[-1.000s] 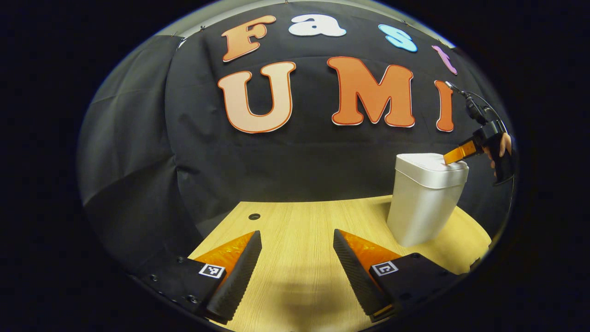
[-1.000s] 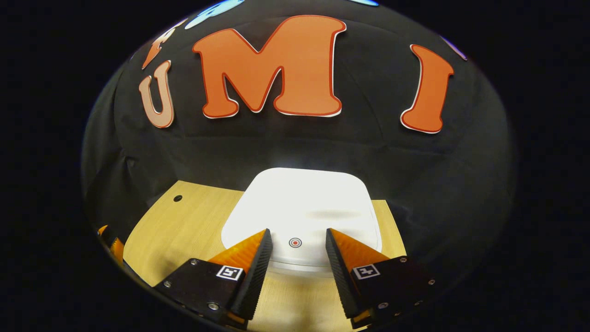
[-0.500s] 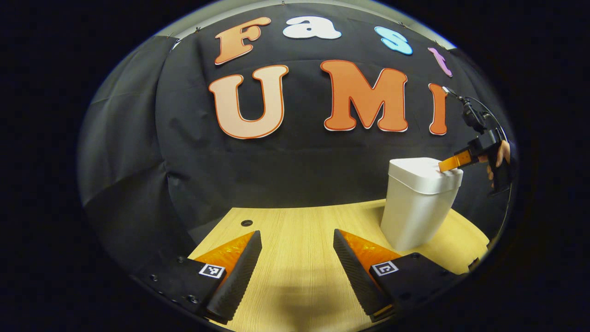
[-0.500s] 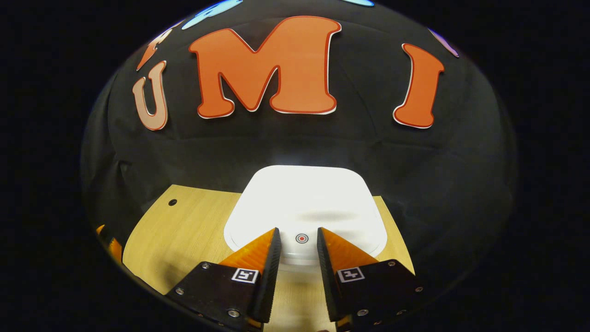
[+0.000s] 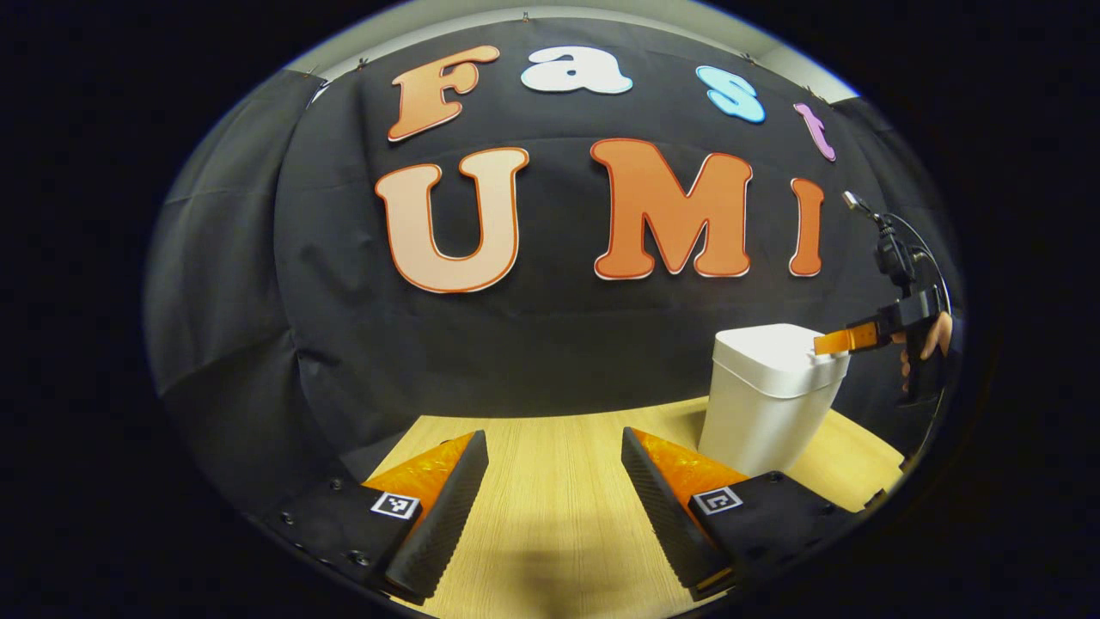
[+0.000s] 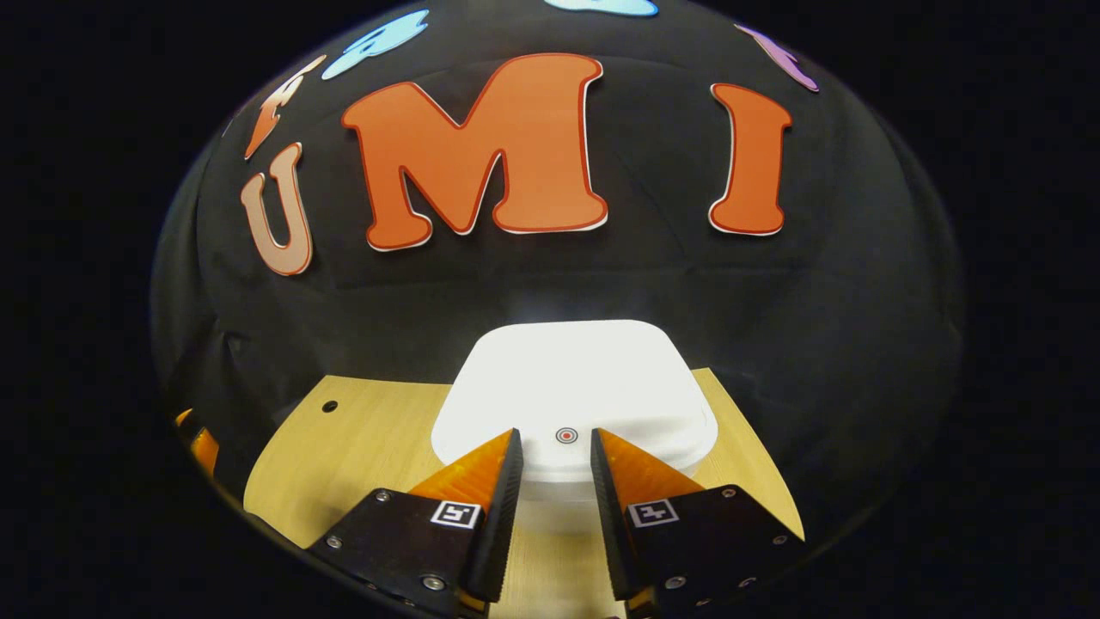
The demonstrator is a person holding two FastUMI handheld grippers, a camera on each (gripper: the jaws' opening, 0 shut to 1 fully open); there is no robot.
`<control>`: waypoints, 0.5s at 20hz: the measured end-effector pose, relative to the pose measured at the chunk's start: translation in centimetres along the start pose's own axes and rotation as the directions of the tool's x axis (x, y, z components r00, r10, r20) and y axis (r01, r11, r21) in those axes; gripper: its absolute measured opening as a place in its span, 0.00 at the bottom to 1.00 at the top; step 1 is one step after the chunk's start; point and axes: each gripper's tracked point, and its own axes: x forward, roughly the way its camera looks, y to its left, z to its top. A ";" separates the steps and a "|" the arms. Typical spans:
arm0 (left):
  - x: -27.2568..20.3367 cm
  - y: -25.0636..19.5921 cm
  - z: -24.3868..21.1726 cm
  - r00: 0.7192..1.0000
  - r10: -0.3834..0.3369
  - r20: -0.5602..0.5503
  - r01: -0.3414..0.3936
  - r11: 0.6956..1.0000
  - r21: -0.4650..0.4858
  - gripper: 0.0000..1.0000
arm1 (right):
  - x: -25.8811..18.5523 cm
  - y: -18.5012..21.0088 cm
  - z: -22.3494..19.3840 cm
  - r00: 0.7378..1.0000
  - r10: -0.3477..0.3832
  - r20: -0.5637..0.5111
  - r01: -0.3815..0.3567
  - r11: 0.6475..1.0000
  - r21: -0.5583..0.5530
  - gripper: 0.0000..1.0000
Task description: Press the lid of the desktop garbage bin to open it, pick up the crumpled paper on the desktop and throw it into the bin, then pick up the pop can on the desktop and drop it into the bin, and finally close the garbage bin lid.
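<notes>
The white desktop bin stands on the wooden table at the right, its lid down. My right gripper sits at the lid's near edge, its tips either side of a small red ring mark. Its jaws are open by a narrow gap with nothing between them. From the left gripper view, that right gripper reaches the lid's right edge, with a hand holding it. I cannot tell if it touches the lid. My left gripper is wide open and empty, low over the table, left of the bin.
The black cloth wall rises right behind the table and bin. A small round hole sits in the tabletop at its far left corner. A cable loops up from the right gripper. The left gripper's fingers peek in at the left edge.
My right gripper's jaws narrowed from a wide gap to a narrow one and have held there since. The bin has slid lower and smaller in the left gripper view.
</notes>
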 end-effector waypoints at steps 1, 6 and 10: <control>0.0 0.0 0.5 1.000 -0.005 0.011 0.005 1.000 -0.008 0.99 | -0.5 0.3 0.4 0.999 0.001 0.033 -0.001 1.000 0.001 0.48; 0.3 -0.5 2.7 0.998 -0.028 0.057 0.029 0.999 -0.019 0.99 | -3.5 2.2 1.9 0.982 0.008 0.190 0.004 0.998 -0.059 0.65; 0.2 -0.8 3.7 0.995 -0.033 0.092 0.034 0.999 -0.007 0.99 | -5.3 4.9 1.4 0.966 0.064 0.249 -0.041 0.994 -0.096 0.75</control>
